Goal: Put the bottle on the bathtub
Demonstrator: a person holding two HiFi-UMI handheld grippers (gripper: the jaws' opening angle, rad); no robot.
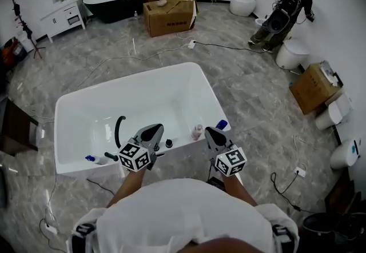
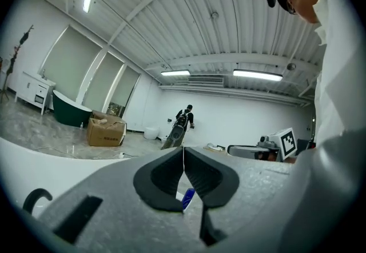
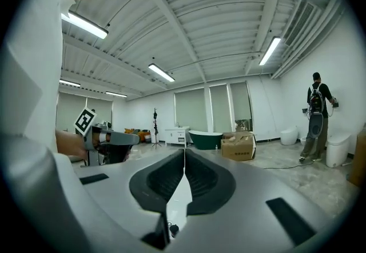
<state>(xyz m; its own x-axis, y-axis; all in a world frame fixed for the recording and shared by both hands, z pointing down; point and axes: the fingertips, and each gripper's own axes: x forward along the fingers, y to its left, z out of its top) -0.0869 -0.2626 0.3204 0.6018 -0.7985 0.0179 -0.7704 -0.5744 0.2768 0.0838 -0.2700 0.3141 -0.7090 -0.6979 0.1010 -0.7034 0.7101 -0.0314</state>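
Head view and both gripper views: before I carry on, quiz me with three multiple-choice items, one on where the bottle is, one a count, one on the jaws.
1. Where does the small pale pink bottle stand?
A on a chair
B at the near edge of the white rectangular bathtub
C on a wall shelf

2. How many bathtubs show in the head view?
A one
B two
C four

3. How are the left gripper and the right gripper?
A both shut and empty
B left shut on the bottle
C both wide open

Answers:
1 B, it stands by the tub's near rim, between the two grippers.
2 B, the white one plus a dark oval bathtub by the far wall.
3 A, each gripper view shows the jaw tips meeting with nothing between them.
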